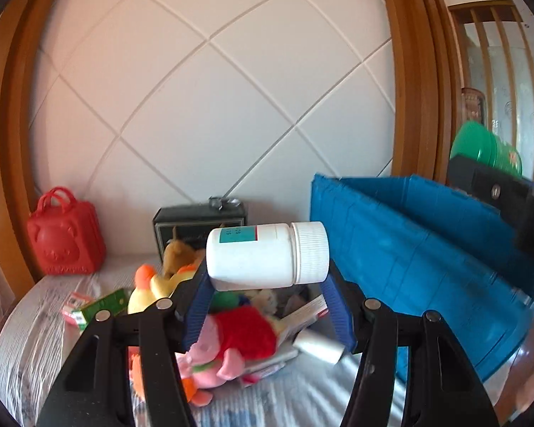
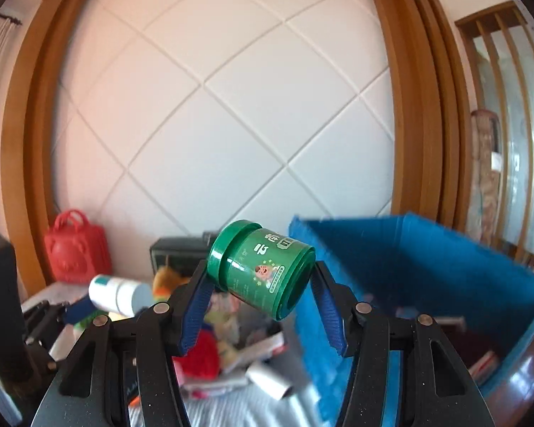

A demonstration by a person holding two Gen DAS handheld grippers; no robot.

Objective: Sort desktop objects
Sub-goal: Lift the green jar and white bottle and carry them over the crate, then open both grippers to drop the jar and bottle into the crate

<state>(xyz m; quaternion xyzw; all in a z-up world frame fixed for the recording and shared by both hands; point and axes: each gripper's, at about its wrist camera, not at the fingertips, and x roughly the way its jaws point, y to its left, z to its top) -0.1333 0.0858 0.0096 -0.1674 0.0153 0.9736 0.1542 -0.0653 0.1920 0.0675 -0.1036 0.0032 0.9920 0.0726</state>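
Two grippers, each carrying one item lifted clear of the desk. The left gripper clamps a white bottle across its length, one blue pad against the base and the other at the ribbed cap, so the bottle lies sideways. The right gripper grips a green jar in the same end-to-end way, lid toward the left pad; the jar sits tilted, its lid end higher. Gripping by the flat ends probably keeps round bodies from rolling between the pads. Both grippers point only slightly downward, side by side, toward the tiled wall. Below them, a heap of plush toys and small packets remains on the cloth-covered desk; a red bag stands at the back left. A blue bin stands open just to the right, already holding a few items, and is the likely destination for both containers.
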